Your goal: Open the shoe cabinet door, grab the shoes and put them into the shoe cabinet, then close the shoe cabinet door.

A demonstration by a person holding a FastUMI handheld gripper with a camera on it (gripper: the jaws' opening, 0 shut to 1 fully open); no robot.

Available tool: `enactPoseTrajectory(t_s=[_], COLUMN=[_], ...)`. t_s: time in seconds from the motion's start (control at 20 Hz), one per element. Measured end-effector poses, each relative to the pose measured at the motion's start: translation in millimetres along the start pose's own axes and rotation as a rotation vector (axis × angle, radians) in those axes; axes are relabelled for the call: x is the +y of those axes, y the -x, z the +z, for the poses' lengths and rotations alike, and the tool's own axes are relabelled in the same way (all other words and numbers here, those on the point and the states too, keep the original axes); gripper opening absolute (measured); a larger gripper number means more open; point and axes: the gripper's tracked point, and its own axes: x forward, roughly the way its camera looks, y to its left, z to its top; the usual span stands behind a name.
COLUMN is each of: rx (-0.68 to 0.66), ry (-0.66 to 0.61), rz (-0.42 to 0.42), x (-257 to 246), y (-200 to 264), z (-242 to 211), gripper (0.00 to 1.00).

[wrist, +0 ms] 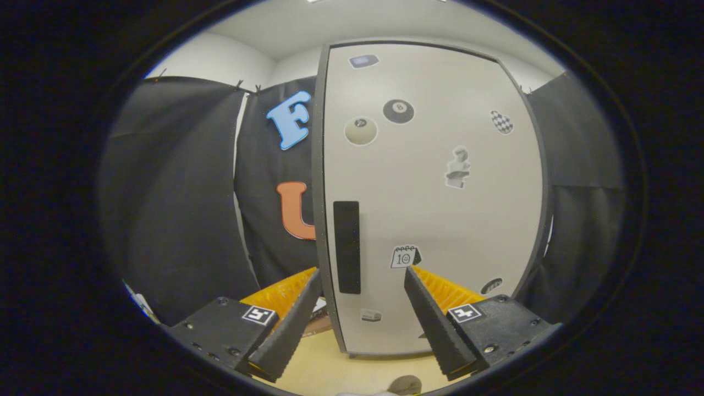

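The shoe cabinet [440, 209] stands upright just ahead of me. Its pale door carries several stickers and looks shut. A tall black handle [346, 247] sits near the door's left edge. My gripper [362, 270] is open, and the handle's lower part lies between its fingers, closer to the left finger [291, 324]. The right finger [432, 319] reaches in front of the door's lower middle. I cannot tell whether the tips touch the door. A small rounded grey-brown thing [407, 384] lies below the fingers, too cut off to name.
The cabinet rests on a light wooden surface [330, 363]. Black cloth walls [181, 198] close in on the left and right of the cabinet. A brownish object [318, 324] peeks out beside the cabinet's lower left corner, behind the left finger.
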Motion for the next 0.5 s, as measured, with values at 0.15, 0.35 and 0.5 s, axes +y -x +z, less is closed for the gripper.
enactPoseTrajectory(t_s=[0.15,0.35,0.5], rx=[0.014,0.011,-0.013], ry=[-0.001,-0.041,-0.05], rz=[0.011,0.003,0.078], x=[7.6,10.2,29.1], y=[-39.8,-66.3,-62.0], z=[-0.8,0.6,12.8], gripper=[0.99,0.94,0.7])
